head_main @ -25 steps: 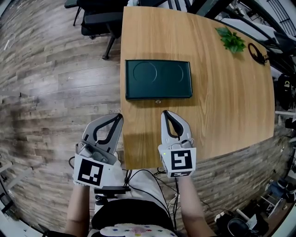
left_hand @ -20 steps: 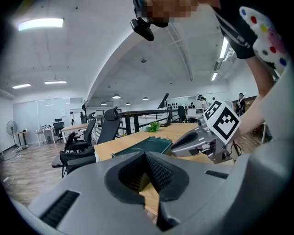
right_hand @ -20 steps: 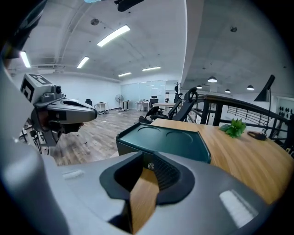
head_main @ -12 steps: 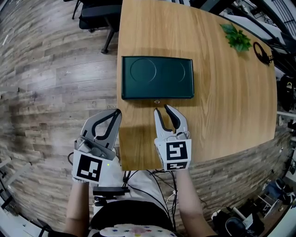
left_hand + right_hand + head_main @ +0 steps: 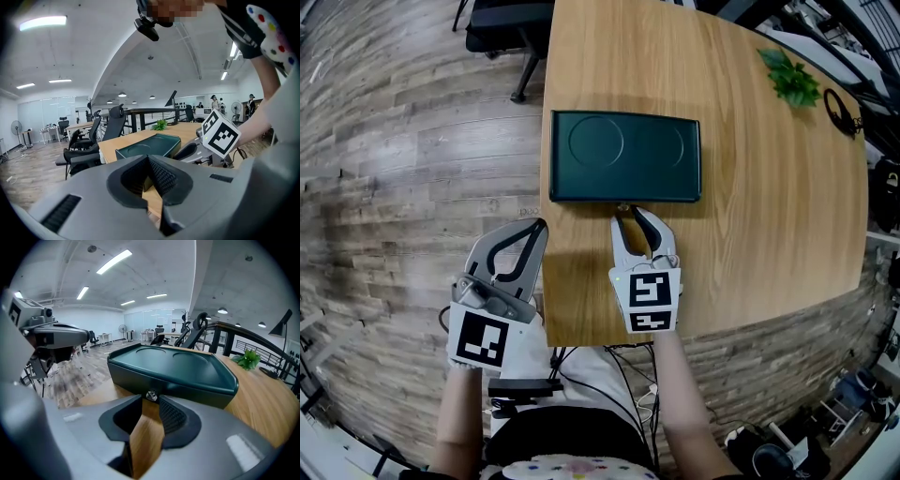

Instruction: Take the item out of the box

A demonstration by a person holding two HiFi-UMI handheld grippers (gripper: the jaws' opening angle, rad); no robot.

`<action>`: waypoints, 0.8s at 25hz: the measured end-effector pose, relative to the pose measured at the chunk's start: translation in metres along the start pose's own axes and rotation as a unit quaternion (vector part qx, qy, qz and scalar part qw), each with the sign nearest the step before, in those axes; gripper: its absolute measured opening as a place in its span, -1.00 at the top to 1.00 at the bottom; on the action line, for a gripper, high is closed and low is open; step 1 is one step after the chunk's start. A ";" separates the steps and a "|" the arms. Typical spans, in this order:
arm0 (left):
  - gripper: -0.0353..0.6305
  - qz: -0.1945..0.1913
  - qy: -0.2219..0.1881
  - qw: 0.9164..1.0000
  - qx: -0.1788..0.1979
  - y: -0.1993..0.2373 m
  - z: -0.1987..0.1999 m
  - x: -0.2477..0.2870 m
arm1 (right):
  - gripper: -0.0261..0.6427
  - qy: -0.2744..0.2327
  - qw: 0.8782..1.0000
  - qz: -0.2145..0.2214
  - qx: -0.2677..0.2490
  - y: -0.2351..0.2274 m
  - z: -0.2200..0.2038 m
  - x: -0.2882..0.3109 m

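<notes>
The closed dark green box lies on the table, the right claw has just been opening with the box's little silver latch at its tips, holding nothing, and the left claw is shut and empty.

- Floor: grey-brown wood planks, filling the left side and lower right of the head view.
- Table: pale wood top with a rounded edge, centre to right of frame.
- Office chair: black, upper left, just beside the table's end.
- Plant: small and green, on the table at upper right.
- Ceiling: white and vaulted, across the top of the left gripper view.
- Strip lights: lit, upper left.
- Pedestal fan: far left, mid-height.
- Further chairs: black, left of centre, with desks behind.
- Railing: black, right side of the right gripper view.
- Lamp head: black, right edge.
- Glazed partition: far wall, centre.
</notes>
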State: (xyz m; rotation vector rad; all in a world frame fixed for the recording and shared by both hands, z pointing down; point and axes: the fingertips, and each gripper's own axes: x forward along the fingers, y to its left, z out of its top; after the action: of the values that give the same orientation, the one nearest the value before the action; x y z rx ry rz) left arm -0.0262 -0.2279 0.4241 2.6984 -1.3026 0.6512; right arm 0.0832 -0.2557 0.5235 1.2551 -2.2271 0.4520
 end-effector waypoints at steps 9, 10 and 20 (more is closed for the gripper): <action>0.88 0.002 0.003 1.000 -0.007 -0.001 -0.005 -0.001 | 0.69 -0.002 1.000 -0.009 0.007 -0.001 -0.003 0.003; 0.88 0.002 0.003 1.000 -0.007 -0.002 -0.005 -0.001 | 0.69 -0.002 1.000 -0.009 0.008 -0.001 -0.003 0.003; 0.88 -0.007 0.004 1.000 -0.001 -0.009 -0.004 -0.002 | 0.69 0.002 1.000 -0.011 0.021 0.001 -0.009 -0.004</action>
State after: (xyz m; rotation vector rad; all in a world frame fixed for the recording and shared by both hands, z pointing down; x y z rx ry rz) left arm -0.0216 -0.2202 0.4277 2.6972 -1.2815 0.6583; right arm 0.0865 -0.2476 0.5281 1.2966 -2.2086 0.4944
